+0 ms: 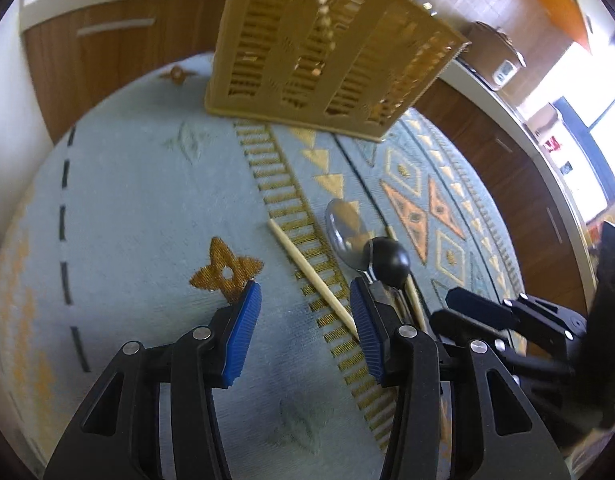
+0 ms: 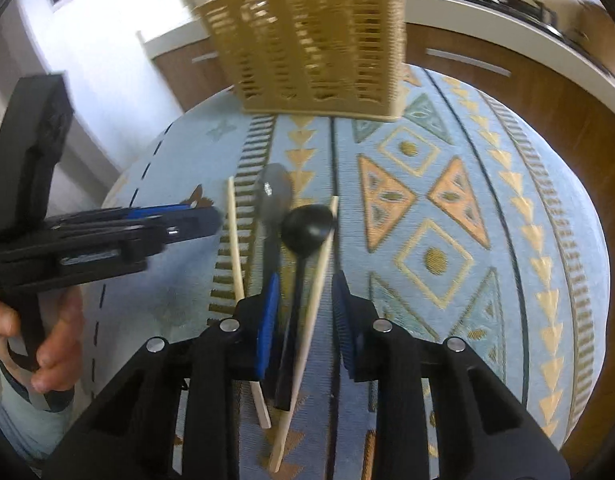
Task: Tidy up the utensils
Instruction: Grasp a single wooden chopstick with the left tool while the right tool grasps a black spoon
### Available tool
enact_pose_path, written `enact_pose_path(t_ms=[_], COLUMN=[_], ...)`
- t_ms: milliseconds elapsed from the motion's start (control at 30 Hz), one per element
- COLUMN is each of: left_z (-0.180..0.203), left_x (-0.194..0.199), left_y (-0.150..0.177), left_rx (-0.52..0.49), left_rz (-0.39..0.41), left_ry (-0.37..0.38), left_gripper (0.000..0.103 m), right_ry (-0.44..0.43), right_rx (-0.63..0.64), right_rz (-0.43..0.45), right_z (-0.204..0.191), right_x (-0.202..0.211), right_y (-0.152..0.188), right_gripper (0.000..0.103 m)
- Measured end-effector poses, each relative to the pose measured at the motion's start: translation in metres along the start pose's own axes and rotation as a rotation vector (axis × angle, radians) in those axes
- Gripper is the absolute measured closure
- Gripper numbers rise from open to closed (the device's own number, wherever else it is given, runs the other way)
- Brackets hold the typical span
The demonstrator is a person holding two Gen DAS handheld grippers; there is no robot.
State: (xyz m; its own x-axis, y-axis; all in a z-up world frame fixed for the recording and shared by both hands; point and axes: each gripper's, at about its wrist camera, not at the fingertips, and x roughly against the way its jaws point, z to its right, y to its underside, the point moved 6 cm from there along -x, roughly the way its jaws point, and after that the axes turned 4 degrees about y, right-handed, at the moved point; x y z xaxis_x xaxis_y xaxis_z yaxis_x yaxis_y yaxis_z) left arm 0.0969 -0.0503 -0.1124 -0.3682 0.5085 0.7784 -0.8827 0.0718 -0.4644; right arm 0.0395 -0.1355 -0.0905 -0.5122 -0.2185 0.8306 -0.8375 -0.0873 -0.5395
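Observation:
A tan slotted utensil basket (image 1: 327,52) (image 2: 319,48) stands at the far side of the patterned blue tablecloth (image 1: 139,200) (image 2: 507,240); stick ends poke out of its top. In front of it lie a metal spoon (image 1: 345,232) (image 2: 273,192), a black spoon (image 1: 389,258) (image 2: 307,226) and two wooden chopsticks (image 1: 307,272) (image 2: 235,240). My left gripper (image 1: 305,320) (image 2: 211,218) hangs open just left of them, one chopstick running under its right pad. My right gripper (image 2: 305,316) (image 1: 451,308) straddles the black spoon's handle and the other chopstick (image 2: 323,264), small gaps showing at both pads.
Brown cabinets with metal handles (image 1: 115,28) (image 2: 467,62) under a white counter ring the round table. A hand (image 2: 47,340) grips the left tool's handle at the left. Bare cloth stretches to the left (image 1: 127,260) and to the right (image 2: 447,260) of the utensils.

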Motion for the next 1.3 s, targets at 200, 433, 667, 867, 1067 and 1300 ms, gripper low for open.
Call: enact_pose_path(t_ms=[200,433,667,867,1067,1300], left_z=[0.004,0.0,0.004,0.013,0.02,0.041], left_x=[-0.008,-0.007,-0.008,-0.013,-0.017,-0.031], left_y=[-0.002,-0.007,-0.006,-0.006,-0.003,0.002], left_rx=[-0.035,0.002,-0.027,-0.05,-0.09,-0.243], left_rz=[0.015,0.019,0.027,0.039,0.033,0.018], left_ry=[-0.064,-0.023,-0.05,-0.096,-0.157,-0.346], left_gripper=[0.065,0.07,0.07,0.062,0.062,0.061], right_ry=[-0.01,-0.016,-0.002,0.129,0.13,0.036], right_rx=[0.046,0.059,0.044,0.105,0.029,-0.095], right_rz=[-0.031,-0.052,-0.065,-0.03,-0.008,-0.007], right_z=[-0.01,-0.01,0.0,-0.015,0.004,0.021], right_x=[-0.013,-0.027,-0.026,-0.028,-0.022,-0.016], right_y=[-0.004,-0.009,-0.007,-0.005,0.002,0.01], right_gripper=[0.087,0.088,0.091,0.091,0.098,0.098])
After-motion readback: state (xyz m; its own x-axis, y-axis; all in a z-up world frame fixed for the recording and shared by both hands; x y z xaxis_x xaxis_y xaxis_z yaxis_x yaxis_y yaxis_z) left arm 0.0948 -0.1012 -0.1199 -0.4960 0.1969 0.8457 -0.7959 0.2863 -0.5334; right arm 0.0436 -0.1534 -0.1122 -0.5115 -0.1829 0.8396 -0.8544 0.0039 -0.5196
